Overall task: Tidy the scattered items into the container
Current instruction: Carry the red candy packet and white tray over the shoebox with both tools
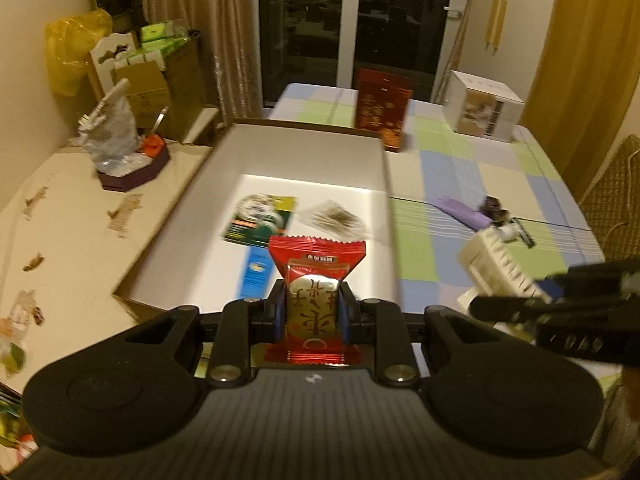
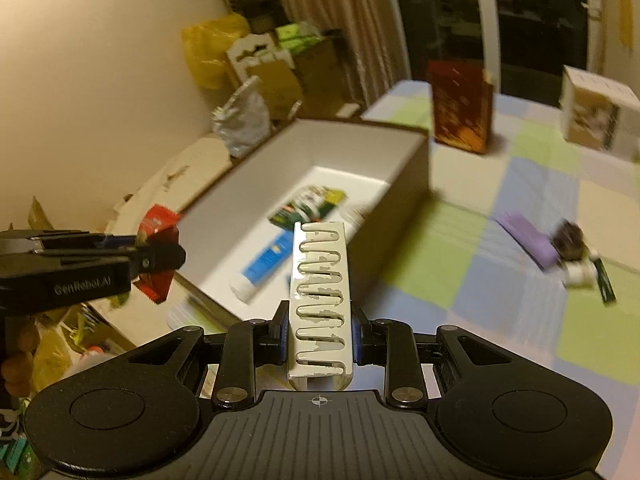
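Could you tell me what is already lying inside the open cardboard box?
Inside the cardboard box: a green packet, a blue-labelled tube and a blurred pale packet. The held red sachet hides the near floor.

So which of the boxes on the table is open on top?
The big white-lined box with packets lying inside. The red box and the small white box behind it stand closed.

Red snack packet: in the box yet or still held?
Still held. The left tongs are shut on the red snack packet, above the near edge of the white box, not resting on its floor.
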